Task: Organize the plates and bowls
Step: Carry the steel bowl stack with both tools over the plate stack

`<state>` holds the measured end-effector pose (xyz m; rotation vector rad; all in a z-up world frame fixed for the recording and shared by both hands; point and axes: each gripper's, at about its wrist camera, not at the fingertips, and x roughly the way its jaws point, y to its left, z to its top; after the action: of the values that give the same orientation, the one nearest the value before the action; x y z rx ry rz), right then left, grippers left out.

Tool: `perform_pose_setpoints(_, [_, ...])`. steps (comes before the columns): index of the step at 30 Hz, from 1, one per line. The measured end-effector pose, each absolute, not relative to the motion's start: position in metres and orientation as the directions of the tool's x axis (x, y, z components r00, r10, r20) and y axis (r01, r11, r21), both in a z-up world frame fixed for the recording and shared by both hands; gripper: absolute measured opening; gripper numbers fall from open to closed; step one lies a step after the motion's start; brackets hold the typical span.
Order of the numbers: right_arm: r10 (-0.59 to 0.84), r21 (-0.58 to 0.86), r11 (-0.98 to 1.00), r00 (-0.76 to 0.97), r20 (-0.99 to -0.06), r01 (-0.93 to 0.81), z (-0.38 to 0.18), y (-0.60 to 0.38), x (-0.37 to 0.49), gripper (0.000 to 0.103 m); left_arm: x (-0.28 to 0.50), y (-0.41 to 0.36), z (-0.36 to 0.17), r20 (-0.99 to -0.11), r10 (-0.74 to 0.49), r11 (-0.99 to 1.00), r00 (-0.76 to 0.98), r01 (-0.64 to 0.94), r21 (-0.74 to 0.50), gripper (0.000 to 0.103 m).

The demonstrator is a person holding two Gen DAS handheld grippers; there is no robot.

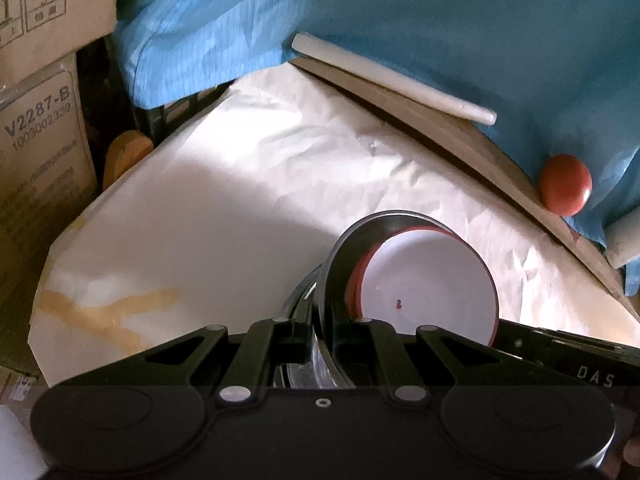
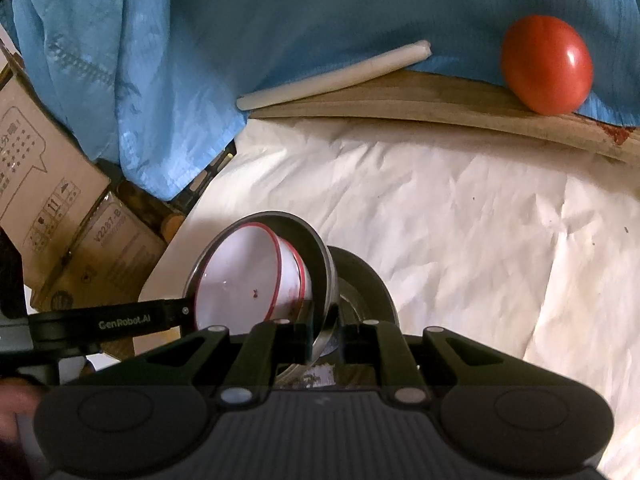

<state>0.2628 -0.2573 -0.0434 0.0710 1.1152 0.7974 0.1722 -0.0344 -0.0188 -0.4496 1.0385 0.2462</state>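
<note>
the metal bowl (image 1: 340, 248) is tilted on edge above the paper-covered surface (image 1: 224, 184), with red-rimmed white dishes (image 1: 432, 284) nested inside. the left gripper (image 1: 322, 336) is clamped on its rim; the right gripper (image 2: 326, 332) is clamped on the rim from the opposite side. a tomato (image 2: 547, 65) rests at the surface's far edge against blue cloth (image 2: 320, 12).

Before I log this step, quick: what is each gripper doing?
Left gripper: closed on the rim of the metal bowl.
Right gripper: closed on the same metal bowl's rim, opposite side.
</note>
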Motion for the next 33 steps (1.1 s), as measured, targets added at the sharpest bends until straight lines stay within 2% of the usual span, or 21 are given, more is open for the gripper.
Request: perform_pose_setpoints(33, [0.566, 0.425, 0.733, 0.130, -0.814, -0.532, -0.049, -0.261, 0.258, 0.014, 0.168, -0.042, -0.034, -0.912, -0.047, 0.892, 0.407, -0.393, -0.221, 0.007])
